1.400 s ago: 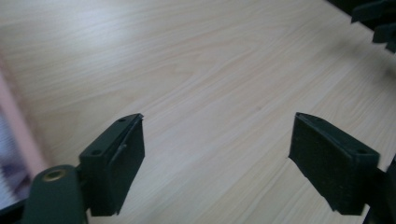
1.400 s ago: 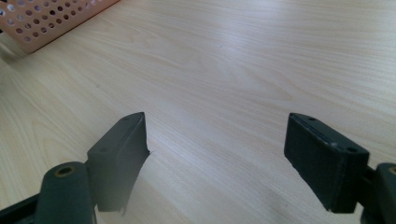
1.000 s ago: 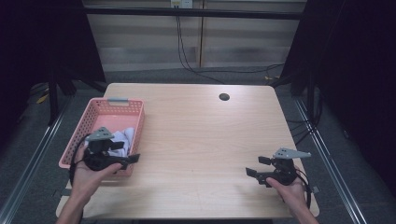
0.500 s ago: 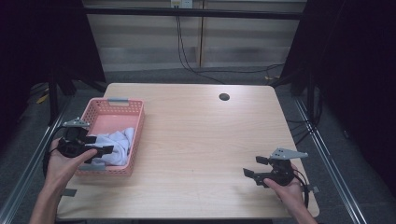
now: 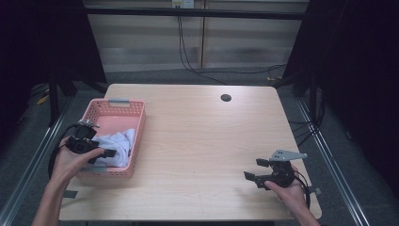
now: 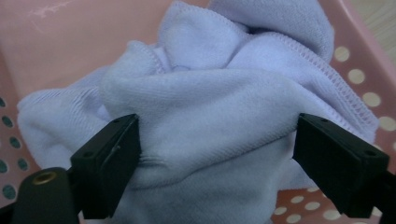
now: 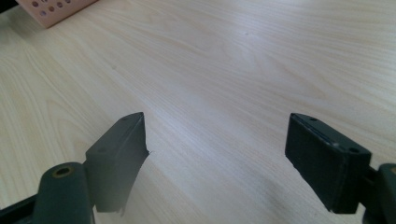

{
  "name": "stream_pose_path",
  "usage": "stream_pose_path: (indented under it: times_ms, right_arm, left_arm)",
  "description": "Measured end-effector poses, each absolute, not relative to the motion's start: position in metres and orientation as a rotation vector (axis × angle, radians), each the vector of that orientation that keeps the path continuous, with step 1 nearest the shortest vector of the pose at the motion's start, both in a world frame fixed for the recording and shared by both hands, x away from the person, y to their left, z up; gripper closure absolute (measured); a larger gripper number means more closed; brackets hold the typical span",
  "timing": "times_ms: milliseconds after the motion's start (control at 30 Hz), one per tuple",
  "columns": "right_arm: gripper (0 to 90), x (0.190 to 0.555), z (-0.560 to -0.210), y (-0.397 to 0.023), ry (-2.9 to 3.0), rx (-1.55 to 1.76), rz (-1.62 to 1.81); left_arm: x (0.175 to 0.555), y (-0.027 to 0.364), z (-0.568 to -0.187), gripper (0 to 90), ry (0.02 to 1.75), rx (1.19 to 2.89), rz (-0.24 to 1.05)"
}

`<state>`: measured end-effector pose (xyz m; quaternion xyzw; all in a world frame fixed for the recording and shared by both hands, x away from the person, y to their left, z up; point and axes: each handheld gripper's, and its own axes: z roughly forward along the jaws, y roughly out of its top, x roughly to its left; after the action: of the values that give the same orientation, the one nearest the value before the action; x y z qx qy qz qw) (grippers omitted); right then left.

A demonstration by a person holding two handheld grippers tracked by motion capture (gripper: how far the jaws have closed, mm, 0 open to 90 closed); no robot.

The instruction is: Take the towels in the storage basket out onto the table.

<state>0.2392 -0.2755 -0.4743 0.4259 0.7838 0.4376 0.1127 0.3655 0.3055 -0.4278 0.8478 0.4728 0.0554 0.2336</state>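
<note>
Two grippers, both with jaws spread wide. Left gripper (image 5: 104,153) at the table's 9 o'clock edge, jaws straddling a bunched white towel (image 6: 219,107) without closing on it. Towel lies in the near half of a pink basket (image 5: 123,105). Right gripper (image 5: 254,170) at 5 o'clock over bare wooden table (image 5: 202,136), holding nothing, well apart from the basket.

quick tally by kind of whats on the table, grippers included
baskets: 1, a pink basket at the table's left edge
cloths: 1, a white cloth inside the basket
grippers: 2, the left gripper open over the cloth, the right gripper open above bare wood
total: 4
</note>
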Motion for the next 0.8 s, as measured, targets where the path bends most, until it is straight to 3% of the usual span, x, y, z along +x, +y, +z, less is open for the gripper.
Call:
stream_pose_path:
  times_ms: [100,433,800]
  right_arm:
    - [21.7,0.239,-0.475,-0.274,2.324,1.238,1.286]
    - [21.8,0.24,-0.476,-0.272,2.357,1.235,1.281]
    - [24.9,0.241,-0.476,-0.274,2.359,1.242,1.288]
  left_arm:
    - [0.373,0.3,-0.433,0.0,1.304,2.369,0.086]
    - [0.396,0.296,-0.446,0.0,1.388,2.439,-0.068]
    - [0.398,0.273,-0.457,0.0,1.372,2.634,-0.014]
